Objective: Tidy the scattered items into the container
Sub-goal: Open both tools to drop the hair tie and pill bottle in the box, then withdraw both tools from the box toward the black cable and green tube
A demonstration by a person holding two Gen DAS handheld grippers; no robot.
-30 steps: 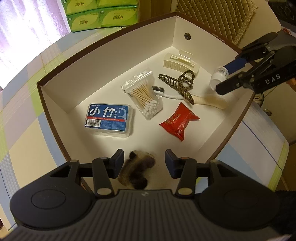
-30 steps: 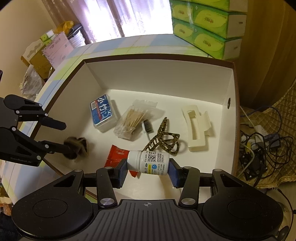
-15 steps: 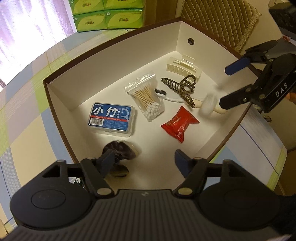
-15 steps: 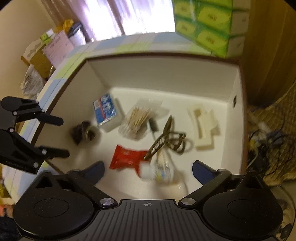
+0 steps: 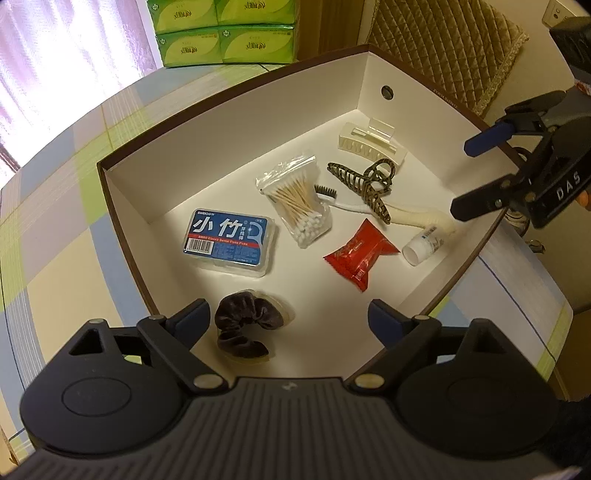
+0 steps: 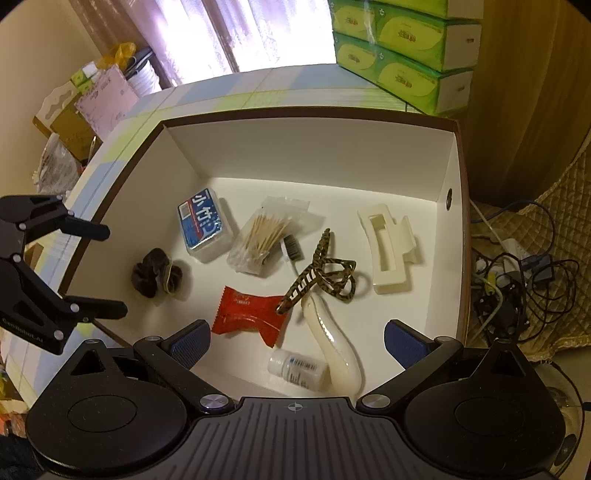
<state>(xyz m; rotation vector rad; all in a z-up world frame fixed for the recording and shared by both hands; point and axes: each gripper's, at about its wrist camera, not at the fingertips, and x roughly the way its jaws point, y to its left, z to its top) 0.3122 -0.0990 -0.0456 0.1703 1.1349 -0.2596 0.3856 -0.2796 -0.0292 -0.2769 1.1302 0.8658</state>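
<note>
The white box with a brown rim [image 5: 236, 92] [image 6: 314, 110] holds every item. A dark scrunchie [image 5: 245, 326] [image 6: 157, 273] lies near its corner, just ahead of my open left gripper [image 5: 290, 319], which shows at the left of the right wrist view [image 6: 99, 269]. A small white pill bottle [image 5: 424, 245] [image 6: 299, 369] lies on its side beside the cream toothbrush handle [image 6: 332, 343]. Above it my right gripper [image 6: 297, 341] [image 5: 476, 177] stands wide open and empty. A red packet [image 5: 360, 254], cotton swabs [image 5: 299, 203], a blue floss box [image 5: 229, 240] and two hair claws rest inside.
Green tissue boxes [image 5: 221, 33] [image 6: 402, 44] are stacked behind the box on the checked tablecloth [image 5: 55, 229]. A quilted cushion [image 5: 443, 48] and tangled cables [image 6: 517, 273] lie to the right. Papers and bags [image 6: 85, 110] sit at the far left.
Both grippers opened and drew back. The scrunchie dropped from the left gripper and the pill bottle from the right; both now lie on the box floor.
</note>
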